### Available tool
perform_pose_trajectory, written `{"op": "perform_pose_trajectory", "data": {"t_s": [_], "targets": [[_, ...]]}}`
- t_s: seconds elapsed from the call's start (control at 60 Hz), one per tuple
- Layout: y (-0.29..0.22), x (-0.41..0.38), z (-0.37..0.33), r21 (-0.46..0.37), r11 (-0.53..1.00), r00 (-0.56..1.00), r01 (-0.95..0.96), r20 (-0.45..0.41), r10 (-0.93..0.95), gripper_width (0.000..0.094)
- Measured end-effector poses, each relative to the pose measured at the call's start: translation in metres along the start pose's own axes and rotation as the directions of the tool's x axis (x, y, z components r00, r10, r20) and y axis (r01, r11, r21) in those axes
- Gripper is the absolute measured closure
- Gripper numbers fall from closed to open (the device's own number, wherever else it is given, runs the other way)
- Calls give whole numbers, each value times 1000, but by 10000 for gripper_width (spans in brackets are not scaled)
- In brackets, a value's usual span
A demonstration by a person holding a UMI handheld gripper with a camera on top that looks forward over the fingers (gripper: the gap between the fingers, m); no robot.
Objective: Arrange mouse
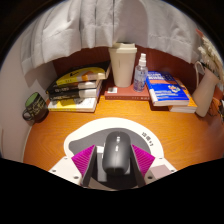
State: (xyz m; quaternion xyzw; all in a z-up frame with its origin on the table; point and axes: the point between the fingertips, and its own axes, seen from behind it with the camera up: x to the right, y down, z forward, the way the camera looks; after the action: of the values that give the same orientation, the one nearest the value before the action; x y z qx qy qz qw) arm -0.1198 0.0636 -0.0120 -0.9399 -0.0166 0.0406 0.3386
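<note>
A dark grey mouse (113,155) sits between the two fingers of my gripper (113,162). The magenta pads (86,156) press against its left and right sides, so the gripper is shut on it. Under and around the mouse lies a white round-edged mouse mat (88,134) on the brown wooden desk (60,125). The mouse's rear end is hidden low between the fingers. I cannot tell whether the mouse rests on the mat or hangs just above it.
Beyond the mat, a stack of books (78,90) lies at the left with a small tin (35,106) beside it. A beige carton (122,64), a spray bottle (140,72) and a blue book (170,95) stand at the back. White curtains (95,25) hang behind.
</note>
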Motion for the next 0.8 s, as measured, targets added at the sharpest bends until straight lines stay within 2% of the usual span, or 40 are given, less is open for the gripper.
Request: {"op": "perform_pose_trajectory", "data": {"t_s": [0.05,0.1,0.167,0.25,0.467,0.683,0.8], "targets": [[0,-6,-1,-9,1000,1000,-4,18,4,161],[-2,-6,-4,-16,1000,1000,-12,11,12,124],[-10,-6,-16,2,1000,1000,-15,-4,15,141],[-25,-10,-45,47,999,1000,-25,-9,26,117],[-48,-22,-159,151,988,999,-25,-24,29,118],[-41,-33,-249,242,970,998,-11,-58,25,122],[-29,-40,-276,260,965,998,-21,-57,37,124]]}}
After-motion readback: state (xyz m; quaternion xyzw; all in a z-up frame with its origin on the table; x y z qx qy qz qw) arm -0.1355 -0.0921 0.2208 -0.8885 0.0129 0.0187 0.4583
